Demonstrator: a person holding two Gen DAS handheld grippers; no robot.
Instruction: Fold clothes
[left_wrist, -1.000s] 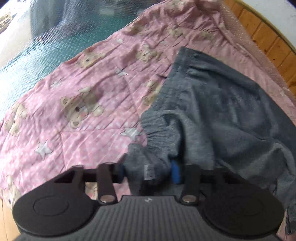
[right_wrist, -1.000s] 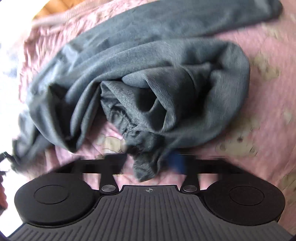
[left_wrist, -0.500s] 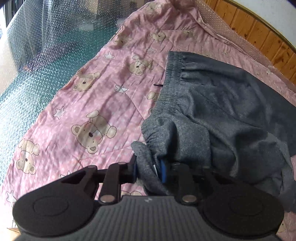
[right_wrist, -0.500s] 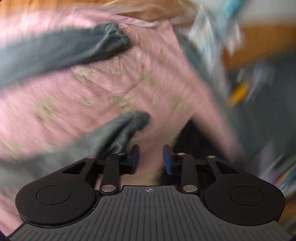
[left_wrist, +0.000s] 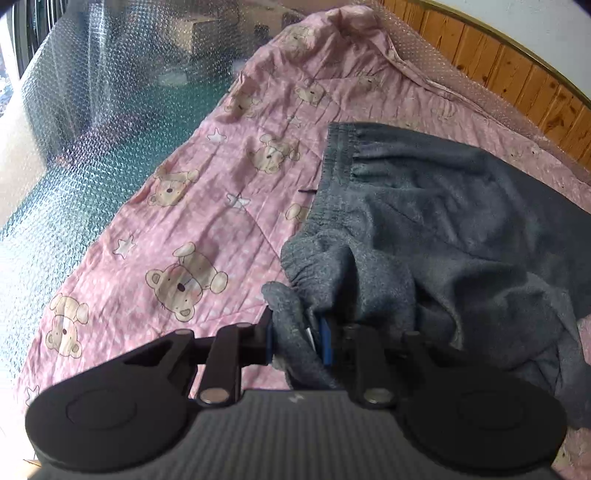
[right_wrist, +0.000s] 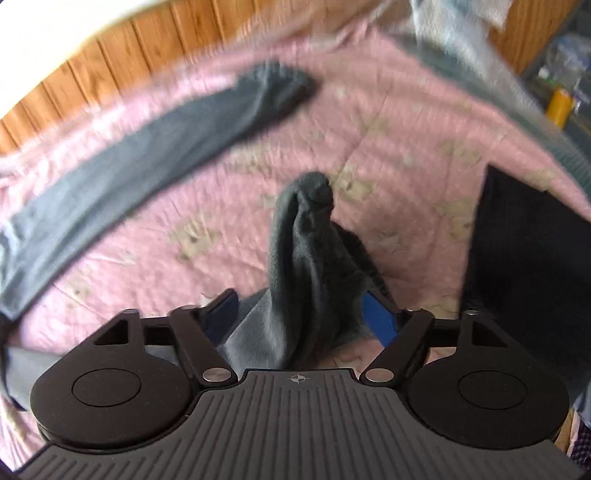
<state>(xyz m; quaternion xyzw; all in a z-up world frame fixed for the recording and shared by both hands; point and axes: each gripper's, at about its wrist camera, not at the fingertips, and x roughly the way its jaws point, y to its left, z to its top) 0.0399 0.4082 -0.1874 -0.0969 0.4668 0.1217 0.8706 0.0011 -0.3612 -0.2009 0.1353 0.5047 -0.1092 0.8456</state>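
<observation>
Left tool (left_wrist: 299, 339) clamped on waistband of one grey trousers (left_wrist: 443, 221); right tool (right_wrist: 303, 314) apart, cuff between fingers; one pink quilt (left_wrist: 184, 229).

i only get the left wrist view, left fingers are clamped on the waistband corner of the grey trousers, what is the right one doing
Observer: The right gripper is open. Its fingers are spread wide on either side of a bunched grey trouser leg and are not closed on it.
Operator: ok and where's the other leg
Observer: The other leg lies stretched out on the pink quilt, toward the wooden wall, apart from the bunched one.
Operator: anything else close by
Observer: A flat black item lies on the quilt to the right of the fingers. I cannot tell what it is.
</observation>
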